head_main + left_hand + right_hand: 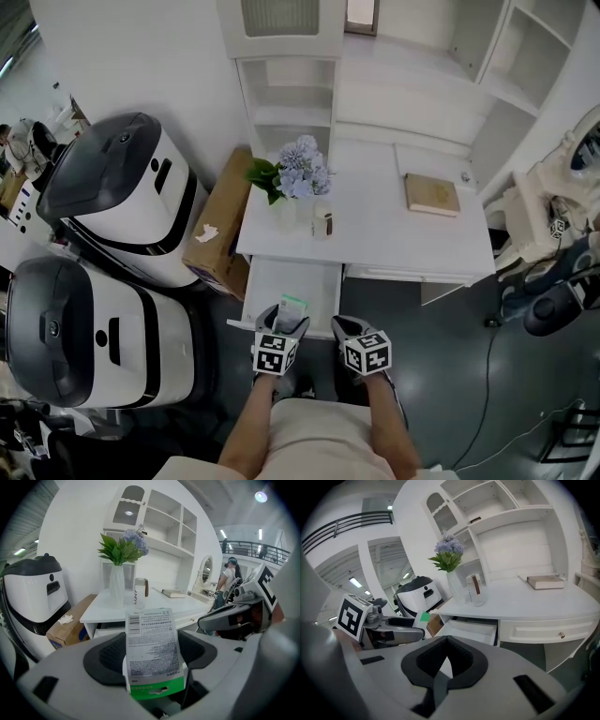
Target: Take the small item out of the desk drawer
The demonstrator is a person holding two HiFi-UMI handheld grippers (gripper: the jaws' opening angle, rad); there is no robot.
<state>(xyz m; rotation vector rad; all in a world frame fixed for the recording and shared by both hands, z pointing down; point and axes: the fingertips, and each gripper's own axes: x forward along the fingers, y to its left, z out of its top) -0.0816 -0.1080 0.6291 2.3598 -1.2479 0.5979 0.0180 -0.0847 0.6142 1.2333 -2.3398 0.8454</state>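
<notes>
Left tongs [152, 654] pinch a seemingly light, flimsy packet [150, 630] by its green end over the open drawer [291, 279]; right tongs [446, 644] closed, empty.

Fine print on packet [151, 639] too small to read; its lower end hidden btwn left tongs [151, 657]. Rear of drawer [309, 281] hidden under tabletop [375, 206].

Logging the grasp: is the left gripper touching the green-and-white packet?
Touching. The left gripper view shows the packet clamped upright between the jaws of the left gripper, with no gap on either side.
</notes>
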